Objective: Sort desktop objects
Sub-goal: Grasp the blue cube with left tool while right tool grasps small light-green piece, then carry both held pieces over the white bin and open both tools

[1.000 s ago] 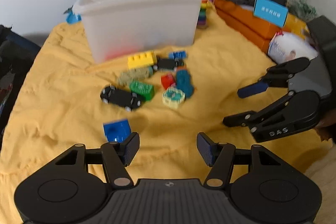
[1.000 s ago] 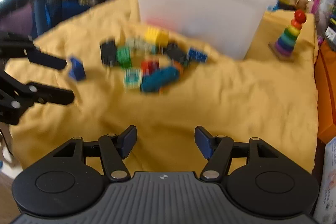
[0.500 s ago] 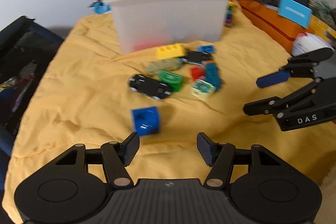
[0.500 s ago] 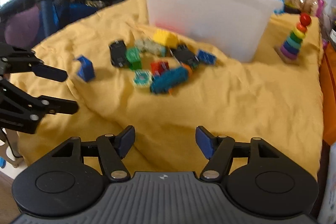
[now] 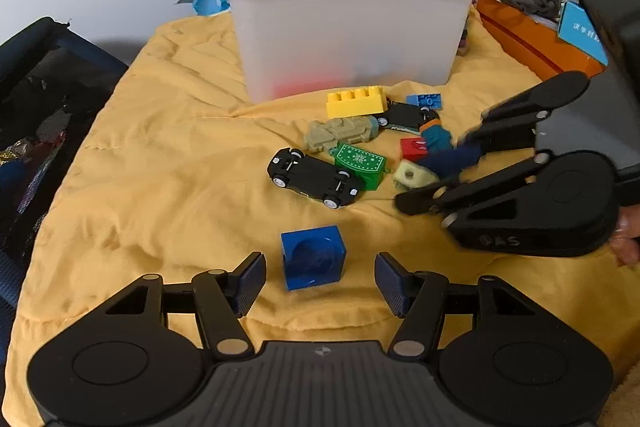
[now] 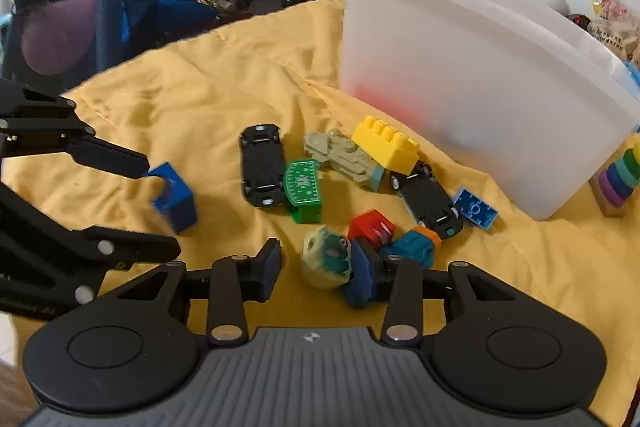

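A blue cube point(image 5: 313, 256) lies on the yellow cloth between the open fingers of my left gripper point(image 5: 320, 283); it also shows in the right wrist view point(image 6: 176, 199). My right gripper point(image 6: 320, 267) is open around a pale cream and teal block point(image 6: 326, 259), which also shows in the left wrist view point(image 5: 412, 173). A pile of toys lies by a translucent white bin point(image 5: 344, 23): a black car point(image 5: 312, 177), a green block point(image 5: 360, 163), a yellow brick point(image 5: 354, 101), a red block point(image 5: 414, 147), a tan vehicle point(image 5: 340, 133) and a teal toy point(image 6: 412, 247).
A rainbow stacking toy point(image 6: 620, 175) stands right of the bin. An orange box point(image 5: 532, 39) and cluttered shelves sit at the back right. A dark blue mesh basket point(image 5: 36, 95) borders the cloth on the left.
Both grippers moved forward to the toys. The left now straddles the blue cube; the right has come in over the cream block at the pile's near edge.
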`<state>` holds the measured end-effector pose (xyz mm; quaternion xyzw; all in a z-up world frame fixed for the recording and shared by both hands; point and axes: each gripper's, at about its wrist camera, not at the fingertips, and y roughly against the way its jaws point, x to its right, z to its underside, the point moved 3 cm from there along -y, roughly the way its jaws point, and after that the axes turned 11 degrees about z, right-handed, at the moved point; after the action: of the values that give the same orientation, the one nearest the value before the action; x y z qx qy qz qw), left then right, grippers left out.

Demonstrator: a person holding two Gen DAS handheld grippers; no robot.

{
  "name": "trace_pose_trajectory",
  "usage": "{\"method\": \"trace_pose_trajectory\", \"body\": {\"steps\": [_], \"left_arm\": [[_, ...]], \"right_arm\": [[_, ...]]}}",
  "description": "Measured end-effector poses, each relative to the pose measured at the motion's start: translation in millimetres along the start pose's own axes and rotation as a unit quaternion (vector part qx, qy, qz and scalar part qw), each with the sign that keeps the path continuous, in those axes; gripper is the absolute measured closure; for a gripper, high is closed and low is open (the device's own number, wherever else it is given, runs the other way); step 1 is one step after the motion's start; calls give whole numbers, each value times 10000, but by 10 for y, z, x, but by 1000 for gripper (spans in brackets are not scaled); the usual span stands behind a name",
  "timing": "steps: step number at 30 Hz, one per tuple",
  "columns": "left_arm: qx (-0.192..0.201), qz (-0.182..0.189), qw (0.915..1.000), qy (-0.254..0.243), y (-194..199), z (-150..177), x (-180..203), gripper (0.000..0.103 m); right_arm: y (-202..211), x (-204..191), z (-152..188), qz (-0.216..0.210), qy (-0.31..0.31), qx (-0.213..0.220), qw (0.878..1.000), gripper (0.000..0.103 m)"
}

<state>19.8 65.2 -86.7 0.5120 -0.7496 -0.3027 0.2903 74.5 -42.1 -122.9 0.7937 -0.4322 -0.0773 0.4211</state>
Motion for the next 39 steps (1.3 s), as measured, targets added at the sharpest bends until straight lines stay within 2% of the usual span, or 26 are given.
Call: {"method": "trace_pose_trajectory", "body": {"steps": [1, 2, 3, 6, 13, 17, 24, 29, 35, 39], "left_arm": [[-29, 42, 10000, 21, -30, -8, -14, 40], [-12, 61, 10000, 46, -46, -13, -27, 40], [16, 77, 9999, 65, -57, -19, -43, 43], [-7, 167, 9998, 145, -102, -30, -83, 67], [-3, 394, 9992, 69, -99, -6, -43, 68], [-7, 557, 9984, -48, -56, -56, 65, 68], [464, 630, 9967, -204, 178, -406, 222, 68], [884, 643, 9938, -214, 334, -810, 213, 68], [1443, 478, 9876, -381, 429, -1399, 144, 68], [1729, 343, 9829, -529, 449, -1756, 93, 68]], "right_arm": [[-2, -12, -11, -33, 69, -12, 10000, 80], [-10, -25, -11, -122, 114, -118, 9998, 86], [-12, -28, 10, -186, 88, -203, 9996, 86], [99, 4, 100, -201, 1, -212, 9996, 86], [402, 337, 449, 48, -684, -448, 9966, 86], [362, 488, 632, 192, -1108, -621, 9917, 86], [429, 544, 638, 185, -1272, -515, 9904, 86], [565, 688, 422, 320, -1331, -68, 9906, 86], [684, 914, -155, 615, -1111, 767, 9889, 86], [763, 1054, -483, 785, -1069, 1314, 9824, 86]]}}
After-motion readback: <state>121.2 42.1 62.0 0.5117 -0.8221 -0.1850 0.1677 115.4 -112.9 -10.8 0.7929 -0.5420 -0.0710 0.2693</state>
